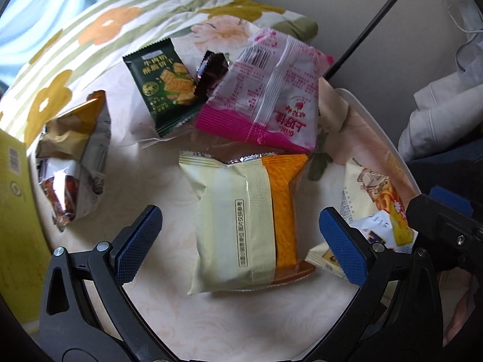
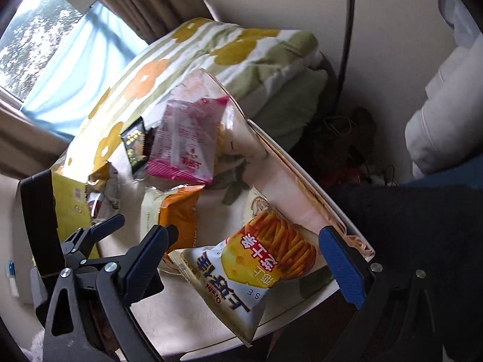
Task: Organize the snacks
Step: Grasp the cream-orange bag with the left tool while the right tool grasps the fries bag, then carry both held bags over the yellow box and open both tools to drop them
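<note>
Directly between the spread pads of our left claw (image 1: 240, 230) lies the cream-and-orange packet (image 1: 244, 223) on the table (image 1: 229, 328), long axis toward 12 o'clock; right claw (image 2: 252, 261), also apart, frames the cheese-stick bag (image 2: 256, 268).

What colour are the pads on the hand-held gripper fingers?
Dark blue, textured pads; clearest in the left wrist view.

Cream-orange packet (image 1: 241, 223), pink packet (image 1: 265, 96), green packet (image 1: 163, 87) lie flat.
</note>
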Action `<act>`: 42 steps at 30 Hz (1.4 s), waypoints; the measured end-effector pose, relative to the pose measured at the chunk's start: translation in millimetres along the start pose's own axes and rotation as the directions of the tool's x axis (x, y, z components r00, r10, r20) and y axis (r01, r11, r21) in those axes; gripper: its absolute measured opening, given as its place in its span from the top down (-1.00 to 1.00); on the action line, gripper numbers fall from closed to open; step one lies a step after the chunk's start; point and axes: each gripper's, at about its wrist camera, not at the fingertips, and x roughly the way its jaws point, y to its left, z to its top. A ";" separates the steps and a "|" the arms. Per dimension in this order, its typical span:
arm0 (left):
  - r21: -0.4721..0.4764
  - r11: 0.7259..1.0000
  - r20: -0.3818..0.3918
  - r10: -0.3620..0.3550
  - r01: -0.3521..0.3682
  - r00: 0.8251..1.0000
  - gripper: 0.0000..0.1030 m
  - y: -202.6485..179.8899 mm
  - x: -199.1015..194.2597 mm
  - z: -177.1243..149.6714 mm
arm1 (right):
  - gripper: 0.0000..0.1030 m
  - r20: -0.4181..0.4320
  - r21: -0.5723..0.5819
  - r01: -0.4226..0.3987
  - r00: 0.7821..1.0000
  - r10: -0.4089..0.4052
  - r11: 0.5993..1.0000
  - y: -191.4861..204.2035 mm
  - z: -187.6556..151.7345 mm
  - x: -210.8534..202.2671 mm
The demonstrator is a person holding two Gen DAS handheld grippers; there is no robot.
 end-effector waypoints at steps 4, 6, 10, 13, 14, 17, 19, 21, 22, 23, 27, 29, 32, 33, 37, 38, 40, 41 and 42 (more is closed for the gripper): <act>0.025 1.000 -0.031 -0.007 0.008 0.999 -0.98 2.0 11.1 0.5 | -0.93 -0.005 0.091 0.021 1.000 -0.021 0.996 -3.2 -6.2 9.9; 0.037 0.999 -0.040 0.013 -0.011 0.999 -0.96 2.5 14.9 0.7 | -0.93 -0.010 0.128 0.032 0.999 -0.031 0.991 -5.1 -8.9 14.0; 0.050 0.999 -0.054 -0.004 0.007 0.999 -0.83 4.6 20.9 0.8 | -0.93 -0.017 0.173 0.073 0.997 -0.071 0.982 -6.0 -13.4 18.3; 0.060 0.998 -0.057 -0.032 0.036 0.998 -0.64 4.6 22.0 0.9 | -0.93 -0.021 0.200 0.100 0.995 -0.097 0.975 -6.0 -16.5 19.5; 0.066 0.997 -0.056 -0.044 0.048 0.997 -0.57 4.0 22.0 0.6 | -0.93 -0.024 0.212 0.107 0.994 -0.104 0.971 -7.2 -17.3 20.1; 0.100 0.994 -0.047 -0.046 0.050 0.998 -0.35 -2.8 20.5 -1.5 | -0.93 -0.051 0.239 0.123 0.992 -0.114 0.963 -9.8 -19.8 26.2; 0.114 0.992 -0.041 -0.045 0.050 0.998 -0.28 -4.3 19.7 -2.6 | -0.93 -0.068 0.259 0.118 0.992 -0.104 0.959 -12.0 -21.0 32.1; 0.114 0.992 -0.040 -0.050 0.055 0.998 -0.24 -4.8 18.9 -2.2 | -0.93 -0.080 0.275 0.115 0.992 -0.096 0.954 -14.4 -21.4 37.3; 0.113 0.992 -0.040 -0.054 0.059 0.998 -0.22 -3.8 18.4 -2.4 | -0.93 -0.083 0.280 0.111 0.992 -0.091 0.953 -15.1 -20.6 39.9; 0.113 0.992 -0.041 -0.056 0.060 0.998 -0.22 -3.8 18.1 -1.6 | -0.93 -0.083 0.285 0.107 0.993 -0.087 0.952 -15.7 -20.1 41.4; 0.111 0.992 -0.043 -0.060 0.065 0.997 -0.21 -3.5 17.7 -0.4 | -0.89 -0.094 0.299 0.099 0.993 -0.074 0.949 -17.9 -19.2 48.8; 0.101 0.993 -0.045 -0.063 0.068 0.997 -0.21 -1.9 16.9 -1.3 | -0.78 -0.101 0.313 0.079 0.994 -0.050 0.947 -20.0 -20.5 52.9; 0.089 0.994 -0.047 -0.058 0.062 0.997 -0.21 0.2 15.8 -2.1 | -0.57 -0.108 0.317 0.055 0.994 -0.021 0.947 -21.7 -21.5 56.6; 0.085 0.995 -0.048 -0.057 0.060 0.997 -0.21 0.8 15.5 -2.4 | -0.41 -0.111 0.308 0.054 0.994 -0.020 0.950 -21.5 -21.3 56.5; 0.070 0.995 -0.047 -0.068 0.071 0.997 -0.21 5.0 11.7 -6.0 | -0.14 -0.102 0.265 0.030 0.995 -0.003 0.964 -18.1 -22.7 53.0; 0.066 0.995 -0.043 -0.068 0.071 0.997 -0.21 5.6 9.6 -7.3 | -0.09 -0.097 0.254 0.020 0.995 0.005 0.967 -16.2 -23.2 51.8; 0.059 0.997 -0.031 -0.055 0.057 0.998 -0.21 6.0 4.7 -9.9 | -0.06 -0.091 0.219 0.015 0.996 0.005 0.976 -11.2 -24.2 49.6; 0.054 0.997 -0.025 -0.050 0.052 0.998 -0.21 6.0 1.7 -11.3 | -0.05 -0.085 0.205 0.007 0.996 0.011 0.979 -9.6 -24.6 47.8; 0.049 0.998 -0.017 -0.045 0.046 0.999 -0.21 6.2 -2.0 -12.6 | -0.04 -0.081 0.195 0.001 0.997 0.015 0.981 -9.0 -25.3 45.9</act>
